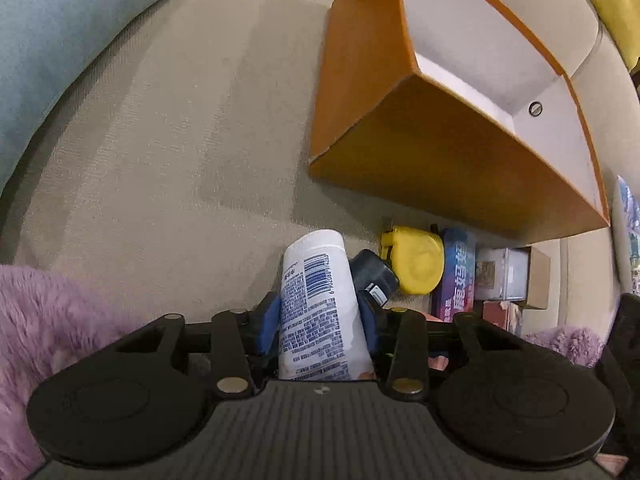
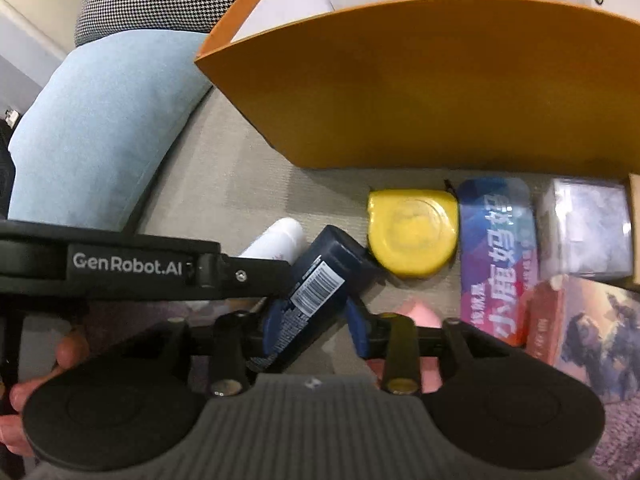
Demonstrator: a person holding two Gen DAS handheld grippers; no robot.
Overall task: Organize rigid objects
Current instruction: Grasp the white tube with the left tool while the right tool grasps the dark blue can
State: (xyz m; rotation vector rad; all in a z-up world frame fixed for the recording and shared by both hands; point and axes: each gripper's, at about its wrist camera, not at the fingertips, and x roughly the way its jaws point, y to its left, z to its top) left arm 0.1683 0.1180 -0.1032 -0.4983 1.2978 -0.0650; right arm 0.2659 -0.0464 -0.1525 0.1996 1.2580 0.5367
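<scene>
My left gripper [image 1: 320, 320] is shut on a white bottle [image 1: 320, 300] with a barcode and blue print; its white end also shows in the right wrist view [image 2: 276, 240]. My right gripper [image 2: 314, 324] has its blue pads around a dark navy bottle [image 2: 312, 288], which lies tilted; the left pad touches it, a gap shows at the right pad. The navy bottle [image 1: 374, 276] lies right of the white one. An orange box [image 1: 420, 128] with a white inside stands beyond, open side up; in the right wrist view its orange wall [image 2: 420, 80] fills the top.
A yellow tape measure [image 2: 412, 232], a blue-and-red packet [image 2: 496, 256], a clear case [image 2: 584, 232] and picture boxes [image 2: 592, 328] lie in a row by the box on the beige sofa seat [image 1: 180, 140]. A light blue cushion [image 2: 100, 136] is left, purple fluffy fabric [image 1: 36, 320] near.
</scene>
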